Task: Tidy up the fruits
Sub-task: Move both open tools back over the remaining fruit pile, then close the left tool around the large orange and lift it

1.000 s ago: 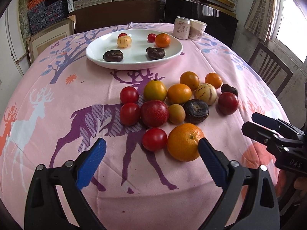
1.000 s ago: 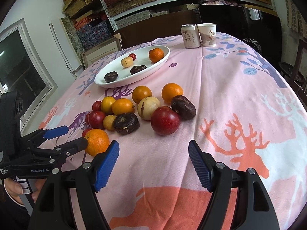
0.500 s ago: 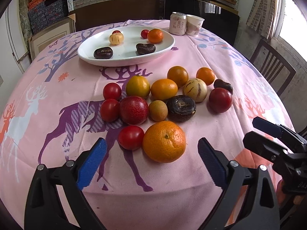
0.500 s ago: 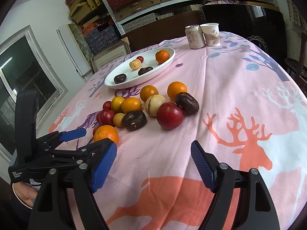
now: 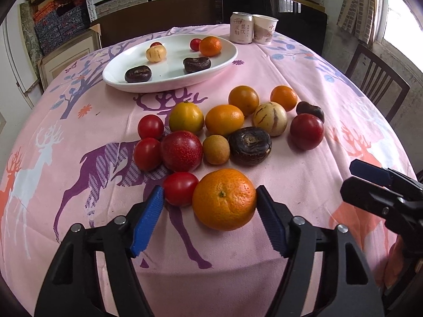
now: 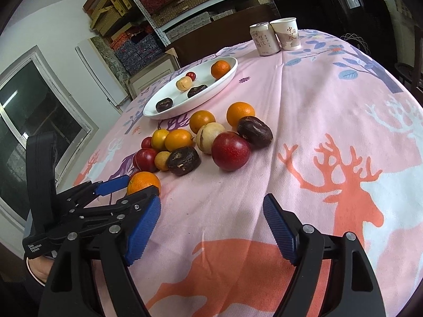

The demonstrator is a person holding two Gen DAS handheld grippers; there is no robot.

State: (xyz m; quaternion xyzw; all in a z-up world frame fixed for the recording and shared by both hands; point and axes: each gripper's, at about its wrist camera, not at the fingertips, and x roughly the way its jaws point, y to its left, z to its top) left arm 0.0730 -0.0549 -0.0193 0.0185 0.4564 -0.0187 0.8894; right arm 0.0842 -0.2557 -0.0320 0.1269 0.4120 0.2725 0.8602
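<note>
A pink tablecloth [image 5: 304, 60] printed with deer covers the table beneath me, with shelves of boxes behind it. My left gripper [image 5: 208, 206] is closing its jaws around a large orange [image 5: 224, 199] and a small red tomato [image 5: 179, 188] at the near edge of the loose fruit pile; my right gripper [image 6: 211, 222] hangs apart, jaws wide over bare cloth. Outward at twelve o'clock lies the rest of the pile, then the white plate [image 5: 224, 60] holding six fruits, with a can [image 5: 241, 27] and paper cup [image 5: 265, 29] at one o'clock.
</note>
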